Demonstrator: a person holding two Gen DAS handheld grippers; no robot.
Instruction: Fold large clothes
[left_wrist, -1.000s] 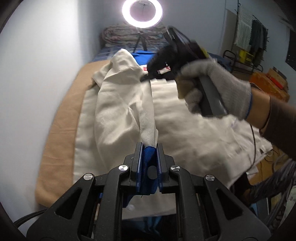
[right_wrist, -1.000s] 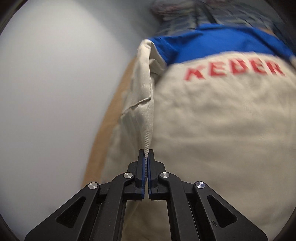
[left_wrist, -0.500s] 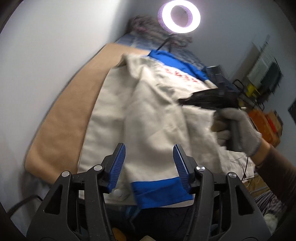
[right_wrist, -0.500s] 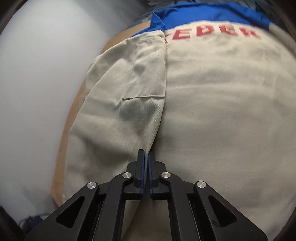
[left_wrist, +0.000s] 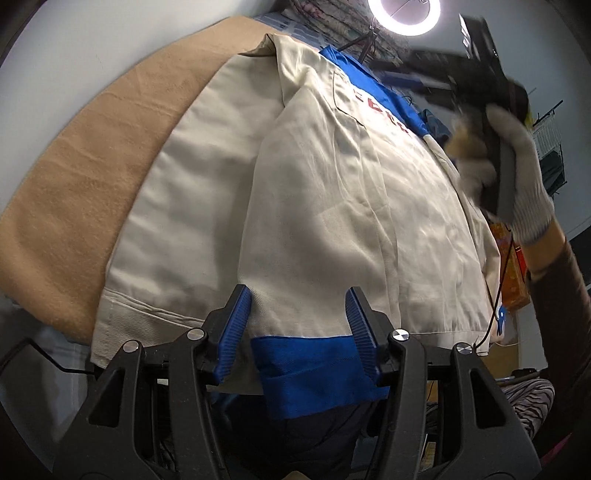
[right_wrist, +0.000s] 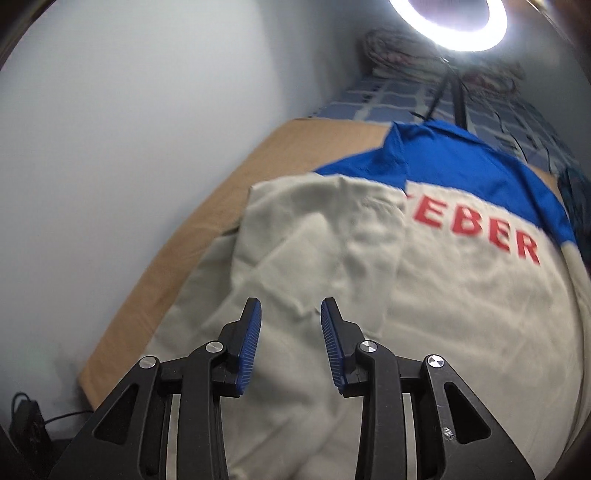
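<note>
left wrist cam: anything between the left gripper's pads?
Yes, the sleeve's blue cuff lies in the left gripper's open gap, unpinched, on the beige jacket. Left wrist view shows it.

We see the cream jacket spread flat on the tan blanket — one sleeve folded across it, its blue cuff lying between the parted jaws of the left gripper, untouched. A gloved hand holds the right gripper, blurred, above the far side.
</note>
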